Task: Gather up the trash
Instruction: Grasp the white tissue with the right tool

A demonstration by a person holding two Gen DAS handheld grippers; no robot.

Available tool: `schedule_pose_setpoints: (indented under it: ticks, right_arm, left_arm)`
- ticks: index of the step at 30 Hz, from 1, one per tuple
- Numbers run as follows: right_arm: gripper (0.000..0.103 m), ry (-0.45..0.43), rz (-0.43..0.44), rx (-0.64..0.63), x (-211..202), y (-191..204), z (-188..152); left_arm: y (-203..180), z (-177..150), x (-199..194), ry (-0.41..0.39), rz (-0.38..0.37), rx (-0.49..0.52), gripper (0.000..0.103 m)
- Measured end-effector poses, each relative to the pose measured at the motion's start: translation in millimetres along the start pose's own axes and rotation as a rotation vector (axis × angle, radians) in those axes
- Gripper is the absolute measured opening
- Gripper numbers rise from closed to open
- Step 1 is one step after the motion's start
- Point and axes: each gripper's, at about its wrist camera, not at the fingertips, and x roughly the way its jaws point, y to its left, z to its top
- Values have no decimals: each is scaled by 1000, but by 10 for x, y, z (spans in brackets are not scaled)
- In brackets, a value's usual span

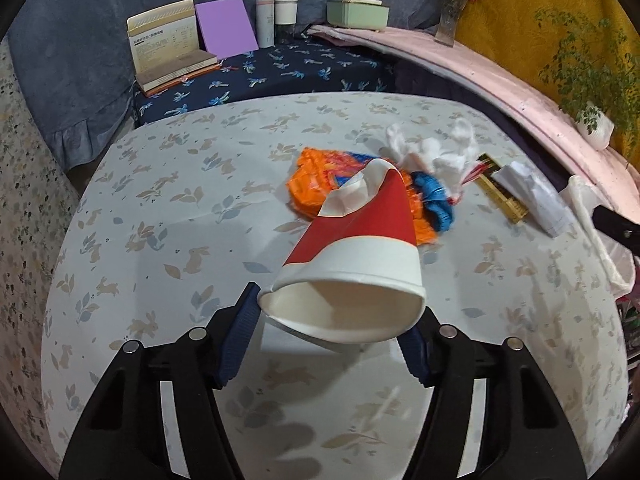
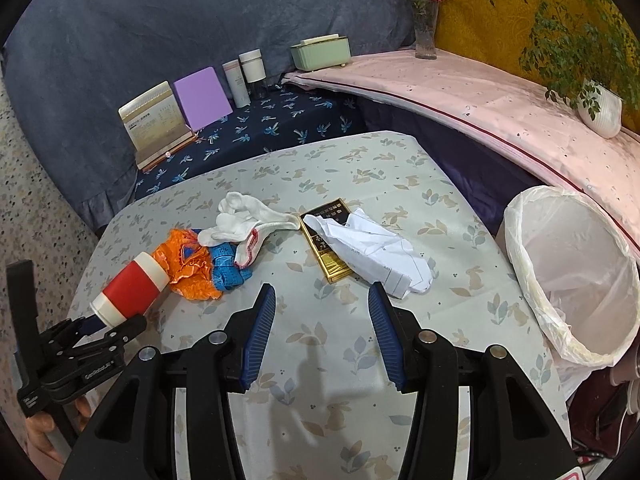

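A red and white paper cup (image 1: 352,240) lies on its side between the blue pads of my left gripper (image 1: 336,316), which is shut on its squashed rim. From the right wrist view the cup (image 2: 130,284) sticks out of that left gripper (image 2: 116,320) over the table's left edge. My right gripper (image 2: 322,300) stands open above the table with nothing between its fingers. Ahead of it lie crumpled white paper (image 2: 376,252), a gold and black box (image 2: 328,252), a white glove (image 2: 244,220), a blue tape measure (image 2: 228,268) and an orange wrapper (image 2: 188,268).
A bin with a white liner (image 2: 572,264) stands off the right edge of the rabbit-print table (image 2: 320,168). Behind are a book stand (image 2: 156,124), a purple pad (image 2: 202,98), two tumblers (image 2: 246,72), a green box (image 2: 320,52), a vase (image 2: 425,28) and a potted plant (image 2: 600,108).
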Motion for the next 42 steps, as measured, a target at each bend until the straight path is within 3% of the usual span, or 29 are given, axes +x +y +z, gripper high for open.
schedule_pose_setpoints:
  ticks: [10,25,27,30,34,42]
  right_arm:
    - [47,-13,-29,9,42,-198,105]
    - [46,66,-41,-27,610,-296,167]
    - [43,75,-41,-30,670,-319,162]
    - [29,95,-36,-29,747,-355,145]
    - [2,103,-8,-16,743,-410,120]
    - [2,19,17,7,378,-524,202]
  left_arm:
    - [-401,195,-295,-58,-89,-15,61]
    - [-923,582,-86,-70,-122,25,61]
    - [-964,606,-48,-66,-120,29,61]
    - [-1033,634,0,-62,-118,39,61]
    - [-1123,653,29,-57,-122,51,61]
    - [-1344,682,-13,-62,-133,80,61]
